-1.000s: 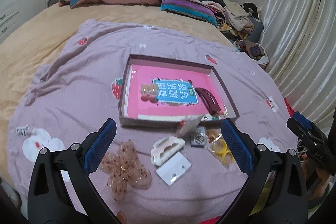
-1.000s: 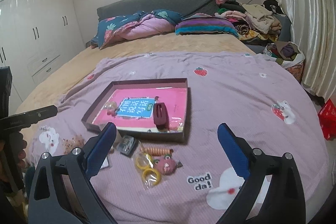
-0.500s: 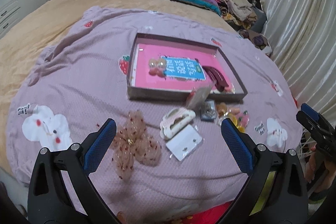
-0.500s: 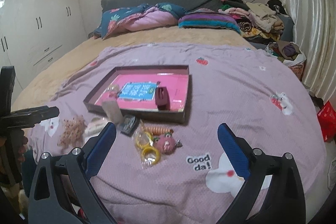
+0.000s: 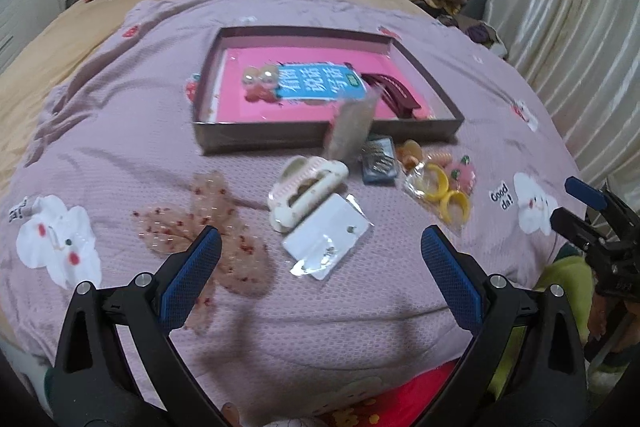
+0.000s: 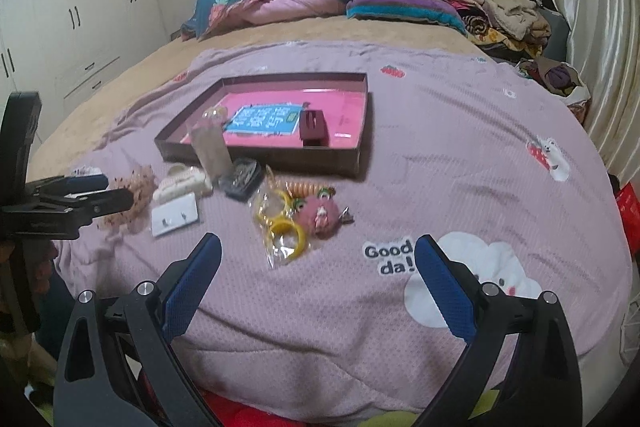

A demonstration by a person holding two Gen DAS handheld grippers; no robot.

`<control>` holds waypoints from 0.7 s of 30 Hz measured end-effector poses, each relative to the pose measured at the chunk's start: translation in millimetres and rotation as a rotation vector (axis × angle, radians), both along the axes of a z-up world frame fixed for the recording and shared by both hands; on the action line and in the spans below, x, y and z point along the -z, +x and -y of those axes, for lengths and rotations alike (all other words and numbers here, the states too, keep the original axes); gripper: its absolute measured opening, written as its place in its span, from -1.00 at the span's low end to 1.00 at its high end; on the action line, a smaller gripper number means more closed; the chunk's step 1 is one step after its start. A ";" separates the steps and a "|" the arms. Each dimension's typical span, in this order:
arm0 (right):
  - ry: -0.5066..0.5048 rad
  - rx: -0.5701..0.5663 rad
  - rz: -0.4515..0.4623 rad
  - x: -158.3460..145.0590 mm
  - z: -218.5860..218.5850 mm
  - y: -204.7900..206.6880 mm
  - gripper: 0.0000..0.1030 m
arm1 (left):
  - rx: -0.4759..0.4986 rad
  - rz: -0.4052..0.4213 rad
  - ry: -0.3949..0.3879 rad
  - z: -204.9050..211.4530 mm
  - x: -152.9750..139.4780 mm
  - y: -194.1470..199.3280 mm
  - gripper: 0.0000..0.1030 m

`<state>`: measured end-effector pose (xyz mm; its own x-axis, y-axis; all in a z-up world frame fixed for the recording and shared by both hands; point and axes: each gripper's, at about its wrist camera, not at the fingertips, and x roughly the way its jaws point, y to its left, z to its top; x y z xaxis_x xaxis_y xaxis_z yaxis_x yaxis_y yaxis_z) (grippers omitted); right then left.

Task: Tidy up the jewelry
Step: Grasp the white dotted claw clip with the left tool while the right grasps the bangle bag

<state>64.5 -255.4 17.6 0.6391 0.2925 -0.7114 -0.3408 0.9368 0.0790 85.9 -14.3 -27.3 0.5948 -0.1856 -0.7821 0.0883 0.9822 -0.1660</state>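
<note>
Both tools, left tool and right tool, stand with jaws wide apart, holding nothing, above the bed's near edge. The jewelry lies loose on the blanket just before the tray: cream hair claw, earring card, yellow rings. Recommended: approach one piece squarely, close across its narrow side, lift clear of neighbours, then place it inside the tray.

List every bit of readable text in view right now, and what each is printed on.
"Good da!": printed on the purple blanket, beside the white cloud print.
Large Chinese characters on the blue label of the pink book in the tray: too blurred to read.
Nothing else legible.
</note>
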 end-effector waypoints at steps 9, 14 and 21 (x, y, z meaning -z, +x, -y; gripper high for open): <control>-0.018 -0.048 -0.043 20.6 -13.4 1.4 0.88 | 0.020 -0.029 0.019 2.8 11.3 22.6 0.58; -0.021 -0.064 -0.058 27.2 -19.9 5.9 0.88 | 0.024 -0.068 -0.003 -4.7 20.7 45.7 0.27; -0.001 -0.066 -0.097 38.8 -22.4 19.8 0.88 | 0.047 -0.118 0.022 -2.5 38.0 71.0 -0.09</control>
<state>84.3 -233.0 -21.2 0.5462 0.3309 -0.7695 -0.3926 0.9126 0.1138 156.9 -11.7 -65.2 0.4897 -0.1934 -0.8502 0.1158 0.9809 -0.1564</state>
